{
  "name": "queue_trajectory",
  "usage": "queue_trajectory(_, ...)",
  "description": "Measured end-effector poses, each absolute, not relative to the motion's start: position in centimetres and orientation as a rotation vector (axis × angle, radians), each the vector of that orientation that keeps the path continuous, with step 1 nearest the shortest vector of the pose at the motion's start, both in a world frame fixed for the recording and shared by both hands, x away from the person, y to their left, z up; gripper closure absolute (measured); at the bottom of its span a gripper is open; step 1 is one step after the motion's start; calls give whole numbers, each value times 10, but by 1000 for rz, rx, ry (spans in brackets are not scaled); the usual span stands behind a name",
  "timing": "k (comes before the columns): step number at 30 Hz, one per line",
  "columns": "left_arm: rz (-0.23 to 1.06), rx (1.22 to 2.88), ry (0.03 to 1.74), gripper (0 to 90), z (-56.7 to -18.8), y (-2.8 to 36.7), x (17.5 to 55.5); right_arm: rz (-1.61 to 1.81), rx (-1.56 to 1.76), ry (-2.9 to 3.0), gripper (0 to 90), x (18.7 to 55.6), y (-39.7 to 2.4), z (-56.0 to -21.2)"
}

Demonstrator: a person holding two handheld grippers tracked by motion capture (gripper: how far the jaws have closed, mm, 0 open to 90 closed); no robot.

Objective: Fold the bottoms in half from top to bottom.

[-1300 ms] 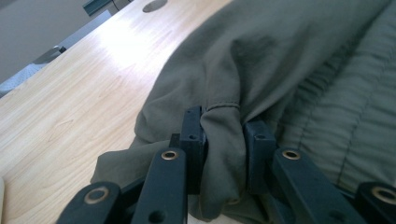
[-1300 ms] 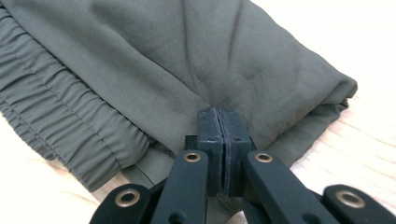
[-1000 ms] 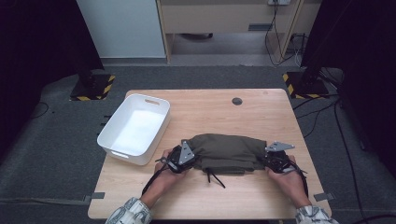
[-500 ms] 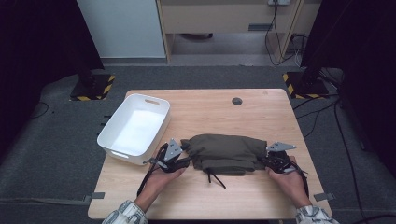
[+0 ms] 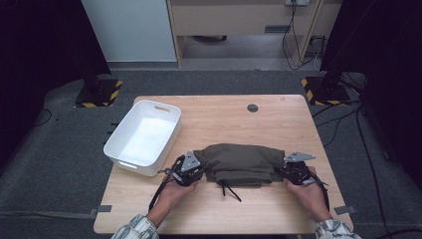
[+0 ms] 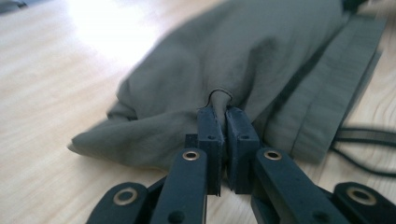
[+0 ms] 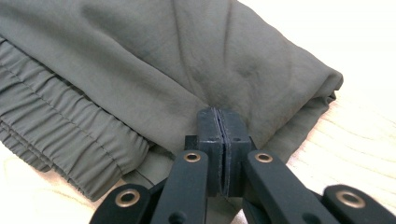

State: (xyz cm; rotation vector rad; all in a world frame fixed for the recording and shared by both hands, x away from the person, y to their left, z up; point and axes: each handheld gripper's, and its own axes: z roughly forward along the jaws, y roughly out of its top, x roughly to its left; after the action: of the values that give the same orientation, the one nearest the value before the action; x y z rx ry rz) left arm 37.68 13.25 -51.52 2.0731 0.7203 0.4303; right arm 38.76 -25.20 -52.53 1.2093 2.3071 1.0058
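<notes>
Both grippers pinch the folded olive trousers low in the frame, centre of the tabletop (image 5: 278, 112).

The left gripper (image 6: 219, 122) has just closed on a small tuck of the trousers (image 5: 241, 162); the right gripper (image 7: 219, 122) is clamped on the other end. Such thin bites may slip, spilling the fold; the drawstring (image 5: 230, 189) could snag.

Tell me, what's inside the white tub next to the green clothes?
Nothing that I can see. The white tub shows a bare white floor in the high view. Its near wall hides a thin strip of the floor, so that bit stays unseen.
</notes>
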Motion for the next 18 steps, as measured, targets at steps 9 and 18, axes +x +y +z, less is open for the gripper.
queue_trajectory(9, 433, 2161, 695, 857, -527, 122, 378, 996, 1216, 2253, 892, 384, -262, -517)
queue_trajectory(18, 439, 2170, 710, 858, -529, 120, 380, 1038, 1206, 2291, 891, 378, -266, -515)
